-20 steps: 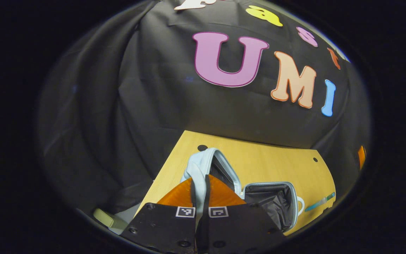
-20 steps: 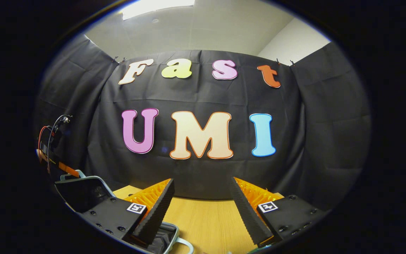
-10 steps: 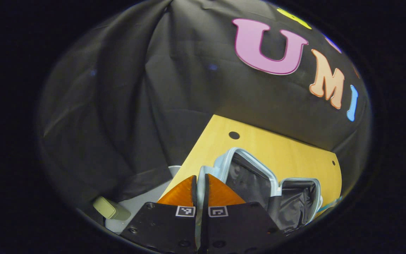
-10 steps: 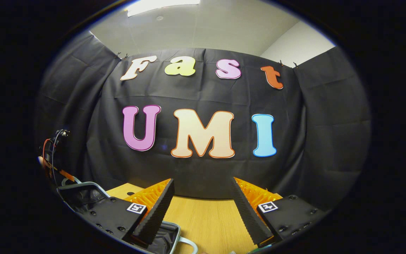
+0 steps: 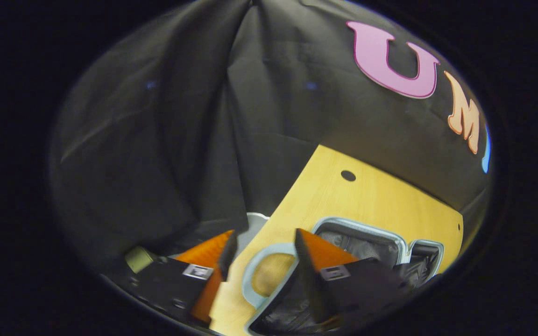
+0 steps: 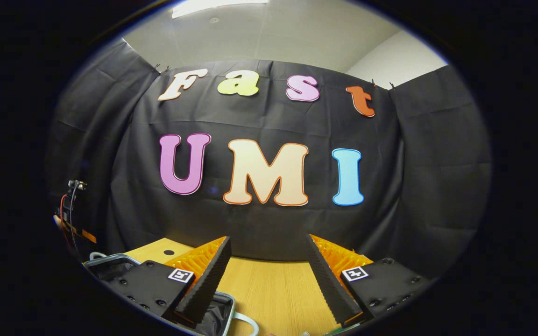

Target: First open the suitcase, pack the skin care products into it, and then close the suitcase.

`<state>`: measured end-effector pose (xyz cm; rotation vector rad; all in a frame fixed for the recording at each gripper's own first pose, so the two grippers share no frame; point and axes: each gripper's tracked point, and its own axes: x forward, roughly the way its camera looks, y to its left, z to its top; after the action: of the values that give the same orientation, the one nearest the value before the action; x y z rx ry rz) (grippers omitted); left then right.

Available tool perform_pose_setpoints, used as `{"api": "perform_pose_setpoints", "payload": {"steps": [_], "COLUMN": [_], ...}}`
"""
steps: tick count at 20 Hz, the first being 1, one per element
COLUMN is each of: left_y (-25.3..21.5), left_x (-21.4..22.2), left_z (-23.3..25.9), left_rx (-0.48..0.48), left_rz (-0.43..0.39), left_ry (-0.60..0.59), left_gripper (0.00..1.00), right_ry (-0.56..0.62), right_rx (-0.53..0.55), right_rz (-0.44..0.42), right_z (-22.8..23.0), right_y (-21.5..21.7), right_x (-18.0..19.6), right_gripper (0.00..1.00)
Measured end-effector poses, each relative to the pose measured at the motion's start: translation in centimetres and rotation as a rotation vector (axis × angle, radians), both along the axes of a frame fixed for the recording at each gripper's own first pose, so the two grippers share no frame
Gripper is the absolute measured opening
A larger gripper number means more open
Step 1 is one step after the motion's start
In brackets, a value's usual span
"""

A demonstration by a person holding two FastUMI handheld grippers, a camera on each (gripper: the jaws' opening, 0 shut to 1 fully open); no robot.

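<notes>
Left gripper (image 5: pixel 262 242): fingers spread apart, released, nothing between them. The suitcase handle (image 5: pixel 256 275), a pale blue loop lying flat on the counter (image 5: pixel 371 196), shows in the gap between the fingers, just below the tips; no contact that I can see.

Suitcase (image 5: pixel 367 240): open, both halves laid flat on the counter, dark lining facing up. In the left gripper view it sits directly ahead and to the right of that gripper. Long axis runs roughly left to right across this view, lid half nearer, second half farther right. Opening step looks done.

Right gripper view: suitcase edge (image 6: pixel 110 261) shows low on the left, partly hidden behind the gripper's own body; a second pale handle loop (image 6: pixel 245 322) sits at the bottom edge, under and between the fingers.

Right gripper (image 6: pixel 269 254): wide open, empty, held above the bare counter (image 6: pixel 273 289), pointing at the booth wall.

Skin care products: cannot make them out; something small shows at the very bottom of the right gripper view but is too cropped to name.

Judgement: packing comes next. The suitcase lies left of the right gripper, directly under the left one. Products are probably toward the right side, so the right gripper seems nearer for the pick, then carry leftward into the open half.
</notes>
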<state>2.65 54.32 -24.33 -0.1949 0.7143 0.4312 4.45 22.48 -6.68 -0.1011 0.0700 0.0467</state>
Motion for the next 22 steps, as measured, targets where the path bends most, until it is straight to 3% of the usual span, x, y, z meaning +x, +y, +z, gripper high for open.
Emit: {"api": "perform_pose_setpoints", "payload": {"steps": [1,5,10,15,22], "left_y": [-0.5,-3.0,-10.7,-19.7,-31.1], "left_x": [0.4,2.1,1.4,0.6,-0.1], "left_z": [1.8,7.4,16.0,20.6,21.3], "left_rx": [0.022,0.141,0.232,0.229,0.178], "left_rz": [-0.011,-0.035,-0.118,-0.188,-0.281], "left_ry": [-0.034,-0.234,-0.455,-0.567,-0.590], "left_gripper": [1.00,0.96,0.95,0.95,0.95], "right_ry": [0.002,-0.010,-0.046,-0.070,-0.050], "right_rx": [0.002,0.012,0.044,0.045,0.062], "right_rz": [-0.001,0.005,0.010,0.043,0.065], "right_z": [-0.2,0.3,1.3,2.7,2.8], "right_y": [-0.2,-0.6,-3.1,-6.4,-11.5], "right_x": [0.1,0.2,0.4,0.4,-0.5], "right_gripper": [1.00,1.00,0.99,1.00,0.99]}}
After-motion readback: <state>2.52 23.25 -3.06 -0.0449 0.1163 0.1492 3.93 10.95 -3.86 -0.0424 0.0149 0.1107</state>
